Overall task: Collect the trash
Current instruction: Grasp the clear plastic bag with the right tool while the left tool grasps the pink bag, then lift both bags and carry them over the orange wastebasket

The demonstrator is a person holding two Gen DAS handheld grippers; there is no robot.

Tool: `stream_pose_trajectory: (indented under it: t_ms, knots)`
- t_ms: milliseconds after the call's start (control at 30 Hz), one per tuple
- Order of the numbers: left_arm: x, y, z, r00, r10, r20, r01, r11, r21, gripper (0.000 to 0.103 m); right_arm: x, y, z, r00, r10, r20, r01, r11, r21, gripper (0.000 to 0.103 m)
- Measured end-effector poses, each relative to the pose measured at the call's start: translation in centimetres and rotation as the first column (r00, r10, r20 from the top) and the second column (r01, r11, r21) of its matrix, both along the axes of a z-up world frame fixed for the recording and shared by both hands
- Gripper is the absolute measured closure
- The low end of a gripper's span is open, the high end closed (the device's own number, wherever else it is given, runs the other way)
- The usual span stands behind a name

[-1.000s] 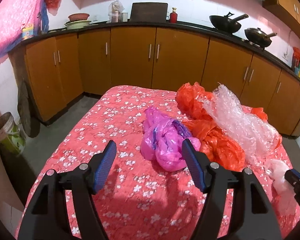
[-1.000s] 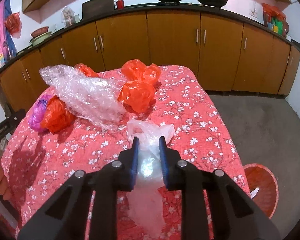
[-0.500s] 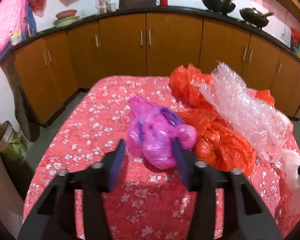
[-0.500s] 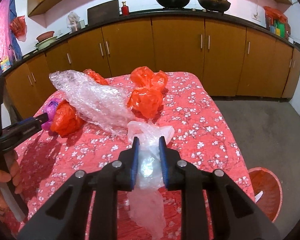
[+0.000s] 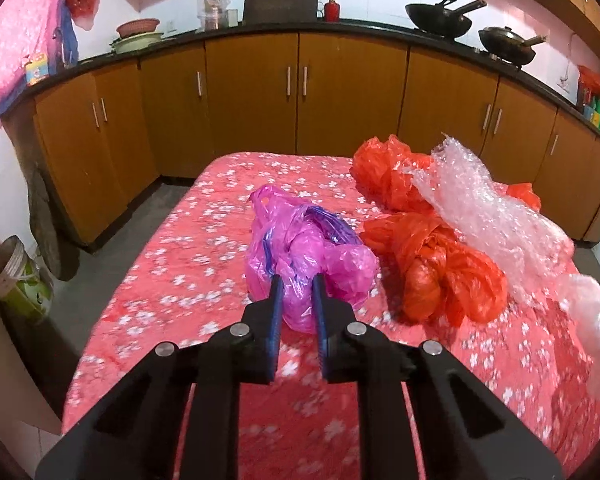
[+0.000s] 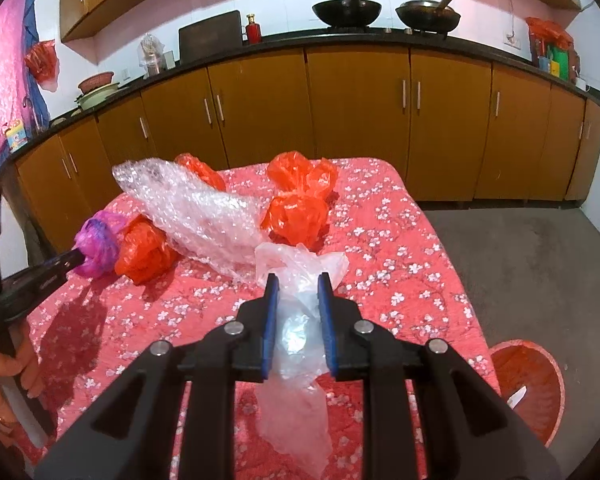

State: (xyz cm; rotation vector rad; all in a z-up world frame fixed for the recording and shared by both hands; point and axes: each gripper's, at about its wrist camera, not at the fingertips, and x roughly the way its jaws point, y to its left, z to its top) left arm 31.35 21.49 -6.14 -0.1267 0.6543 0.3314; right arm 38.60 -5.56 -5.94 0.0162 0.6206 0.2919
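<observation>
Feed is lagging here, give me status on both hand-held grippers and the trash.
Left hand-held gripper just closed on pink bag. Right hand-held gripper shut on clear bag. Orange bags, bubble wrap remain on table.

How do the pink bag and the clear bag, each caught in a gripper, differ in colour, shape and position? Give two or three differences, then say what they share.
The pink bag is bright and opaque; the clear bag is see-through. The pink bag is bunched into a lump, while the clear bag hangs long and limp. The left gripper pinches the pink bag at its near edge on the bedspread; the right gripper grips the clear bag mid-length. Both are crumpled plastic.
</observation>
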Motion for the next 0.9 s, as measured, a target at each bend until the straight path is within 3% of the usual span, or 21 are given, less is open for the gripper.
stream_pose_trajectory:
  t_ms: [400, 900]
  knots:
    - [-4.2, -2.0, 3.9, 0.996, -0.055, 0.068, 0.053, 0.998, 0.037, 0.089, -2.7, -1.3, 2.9, 0.998, -0.001, 0.058, -0.001, 0.999, 0.039, 0.083]
    - [-5.8, -10.2, 8.3, 0.970, -0.202, 0.134, 0.194, 0.978, 0.074, 0.089, -6.1, -7.6, 6.5, 0.987, -0.079, 0.141, 0.069, 0.995, 0.075, 0.083]
